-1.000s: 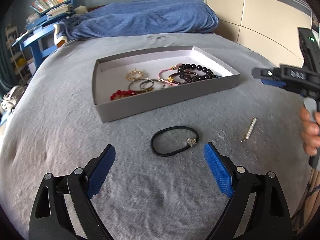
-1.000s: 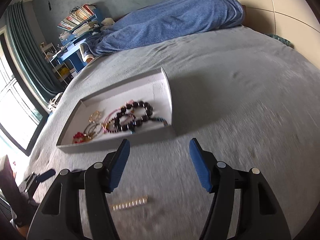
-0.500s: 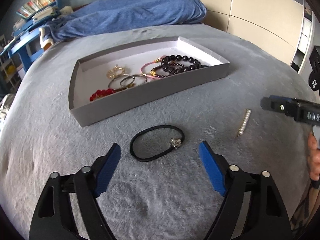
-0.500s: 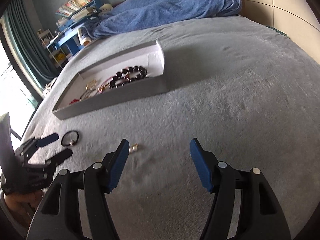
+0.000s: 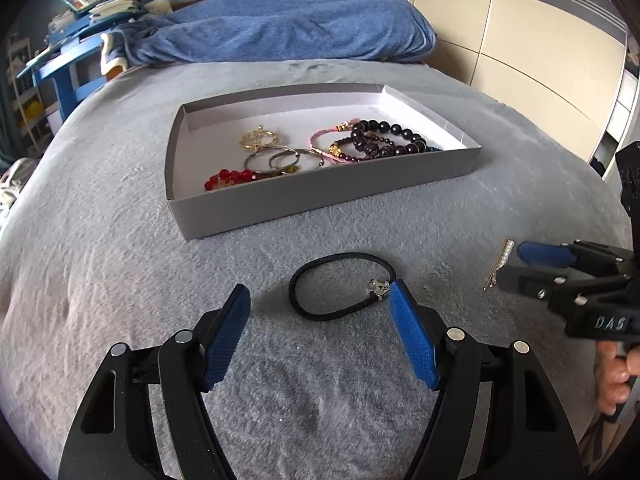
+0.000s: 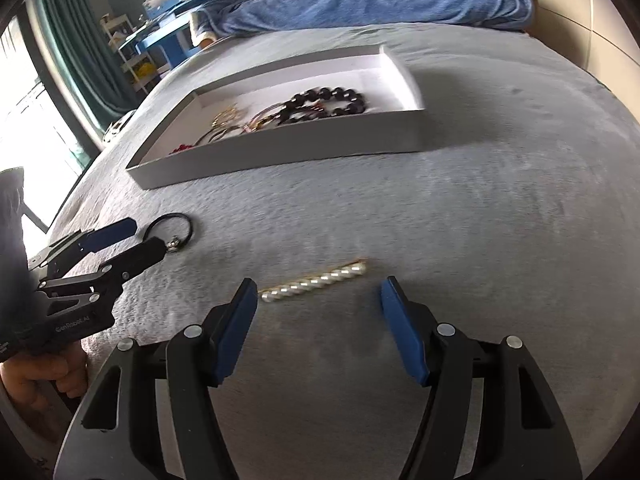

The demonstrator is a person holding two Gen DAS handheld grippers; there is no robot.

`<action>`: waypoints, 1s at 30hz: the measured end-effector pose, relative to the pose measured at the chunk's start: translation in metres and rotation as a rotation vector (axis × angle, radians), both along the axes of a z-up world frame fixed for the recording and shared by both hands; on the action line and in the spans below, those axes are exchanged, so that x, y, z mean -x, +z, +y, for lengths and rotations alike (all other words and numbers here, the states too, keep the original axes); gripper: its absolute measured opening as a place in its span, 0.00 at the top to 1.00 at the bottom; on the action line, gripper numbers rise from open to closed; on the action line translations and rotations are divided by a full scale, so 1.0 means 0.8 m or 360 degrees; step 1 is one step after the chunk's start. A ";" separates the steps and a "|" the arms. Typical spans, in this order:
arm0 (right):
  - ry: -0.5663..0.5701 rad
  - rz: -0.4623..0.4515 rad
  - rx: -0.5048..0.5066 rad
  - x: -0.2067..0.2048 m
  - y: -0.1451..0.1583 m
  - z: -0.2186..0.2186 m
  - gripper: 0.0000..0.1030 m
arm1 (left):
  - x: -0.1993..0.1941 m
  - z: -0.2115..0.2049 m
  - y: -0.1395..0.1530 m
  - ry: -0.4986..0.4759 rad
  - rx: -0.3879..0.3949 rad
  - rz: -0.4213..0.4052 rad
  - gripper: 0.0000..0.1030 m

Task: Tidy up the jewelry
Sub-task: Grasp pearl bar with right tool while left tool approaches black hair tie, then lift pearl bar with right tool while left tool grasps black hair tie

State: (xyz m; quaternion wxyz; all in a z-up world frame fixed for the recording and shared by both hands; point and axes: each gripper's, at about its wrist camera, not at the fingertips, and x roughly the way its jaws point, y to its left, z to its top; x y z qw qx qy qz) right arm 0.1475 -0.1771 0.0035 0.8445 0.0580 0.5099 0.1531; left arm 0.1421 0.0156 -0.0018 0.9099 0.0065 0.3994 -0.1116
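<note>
A grey tray on the grey bed holds several bracelets, among them a dark bead bracelet and a red bead one; it also shows in the right wrist view. A black hair tie lies in front of it, just ahead of my open, empty left gripper. A pearl hair pin lies between and just ahead of the fingertips of my open, empty right gripper. The pin sits right of the hair tie, and the hair tie shows in the right wrist view.
A blue duvet is heaped at the head of the bed. A blue desk with books stands at the back left. Cream wardrobe doors stand to the right. A window with curtains is on the left.
My right gripper has swung left and down to the pearl pin, which now lies just ahead of its fingertips. My left gripper has moved closer to the hair tie. Both stay open.
</note>
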 end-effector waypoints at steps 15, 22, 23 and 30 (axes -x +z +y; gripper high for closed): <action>0.0046 -0.0102 0.0073 -0.021 -0.008 0.029 0.77 | -0.004 -0.004 -0.004 -0.0010 -0.0021 0.0030 0.29; 0.0091 -0.0095 -0.0072 -0.021 -0.006 0.026 0.94 | -0.003 -0.007 -0.003 -0.0013 -0.0039 0.0018 0.29; 0.0092 -0.0089 -0.0080 -0.020 -0.006 0.025 0.94 | -0.003 -0.007 -0.003 -0.0015 -0.0039 0.0018 0.29; 0.0079 -0.0052 -0.0087 -0.015 -0.007 0.023 0.94 | -0.005 -0.014 -0.005 -0.0051 -0.0066 0.0032 0.29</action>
